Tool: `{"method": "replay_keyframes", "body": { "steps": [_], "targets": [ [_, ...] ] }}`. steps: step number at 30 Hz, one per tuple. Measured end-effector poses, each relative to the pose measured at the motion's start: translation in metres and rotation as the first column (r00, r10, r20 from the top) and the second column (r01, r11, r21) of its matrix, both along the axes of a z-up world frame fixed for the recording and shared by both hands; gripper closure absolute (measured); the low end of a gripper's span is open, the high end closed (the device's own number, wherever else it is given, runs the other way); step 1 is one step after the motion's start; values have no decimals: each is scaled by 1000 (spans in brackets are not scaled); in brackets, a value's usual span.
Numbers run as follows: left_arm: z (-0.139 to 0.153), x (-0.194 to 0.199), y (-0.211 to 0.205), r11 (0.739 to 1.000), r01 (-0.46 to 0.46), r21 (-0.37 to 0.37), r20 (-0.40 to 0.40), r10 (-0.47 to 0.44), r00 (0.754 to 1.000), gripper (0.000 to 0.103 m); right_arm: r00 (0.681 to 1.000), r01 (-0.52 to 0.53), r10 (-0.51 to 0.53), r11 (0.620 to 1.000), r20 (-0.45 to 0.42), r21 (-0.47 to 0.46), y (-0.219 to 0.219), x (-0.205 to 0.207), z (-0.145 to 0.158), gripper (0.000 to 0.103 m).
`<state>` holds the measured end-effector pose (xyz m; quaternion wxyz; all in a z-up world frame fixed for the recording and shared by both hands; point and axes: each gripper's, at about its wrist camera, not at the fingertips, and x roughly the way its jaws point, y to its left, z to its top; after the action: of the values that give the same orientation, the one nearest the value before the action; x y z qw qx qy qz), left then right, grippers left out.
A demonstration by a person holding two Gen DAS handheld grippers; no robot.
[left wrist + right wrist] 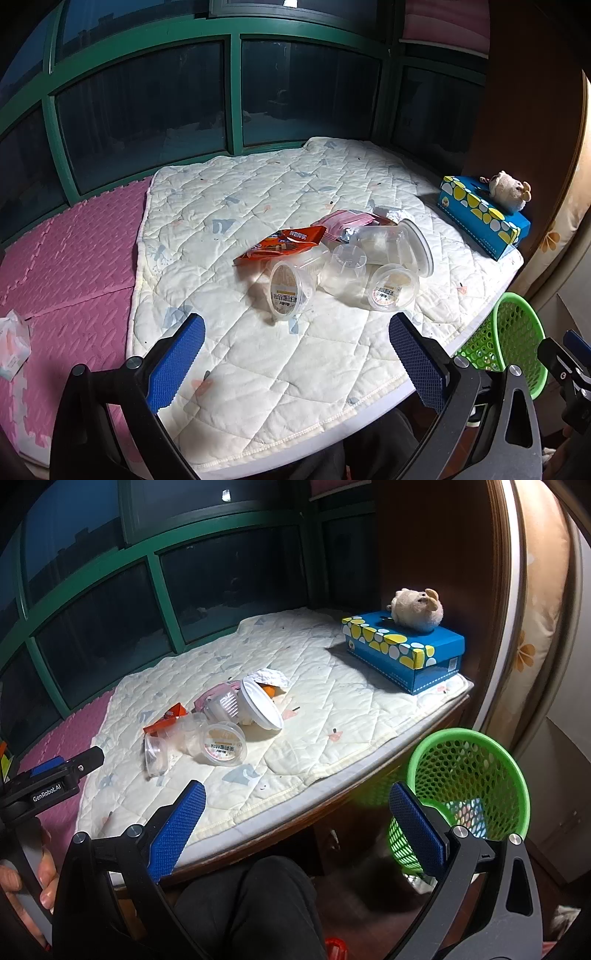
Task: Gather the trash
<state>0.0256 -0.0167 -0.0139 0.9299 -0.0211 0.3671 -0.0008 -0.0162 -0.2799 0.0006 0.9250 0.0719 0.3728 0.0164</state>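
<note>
Window: we see dark panes in a green frame [232, 92] behind the bed in both views.
Quilt: our white quilted cover [277, 206] spreads over the platform; the pink foam mat [74, 243] beside it shows widely only in the left view.
Basket: the green mesh basket [469, 775] stands on the floor just beside the platform edge; only the right view looks into it, where something pale lies at the bottom.
Tissue box: a blue box [410, 650] sits at the quilt's far corner with a plush toy [417, 609] on top.
Trash pile: near the quilt's middle lie a clear tub with a white lid [395, 240], two small cups [290, 288] [393, 291] on their sides, an orange wrapper [280, 242] and a pink packet [347, 219], all touching or overlapping.
Hidden detail: the right view alone shows crumpled white paper [271, 675] behind the tub.
Left gripper: ours [297, 354] hovers over the quilt's near part, jaws spread wide, holding nothing.
Right gripper: ours [297, 830] hangs off the platform edge near the basket, jaws wide apart, nothing held.
</note>
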Motion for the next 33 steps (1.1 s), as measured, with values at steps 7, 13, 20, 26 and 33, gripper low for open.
{"method": "replay_keyframes", "body": {
  "steps": [7,13,20,26,33],
  "targets": [
    [-2,10,2,1000,-3,-4,-12,3,1000,6,1000,-12,12,1000,-7,-4,3,9,-1,4],
    [-2,20,6,1000,-11,4,-20,11,1000,6,999,-30,30,1000,-14,-2,6,20,-3,4],
    [-5,32,18,1000,-26,11,-32,27,999,6,998,-60,60,998,-23,-9,11,39,-9,4],
    [-14,42,29,999,-40,12,-54,41,998,6,995,-88,88,996,-36,-11,18,54,-16,4],
    [-35,59,35,999,-31,-30,-111,28,993,6,992,-110,110,994,-57,-6,23,71,-26,4]
  ]
}}
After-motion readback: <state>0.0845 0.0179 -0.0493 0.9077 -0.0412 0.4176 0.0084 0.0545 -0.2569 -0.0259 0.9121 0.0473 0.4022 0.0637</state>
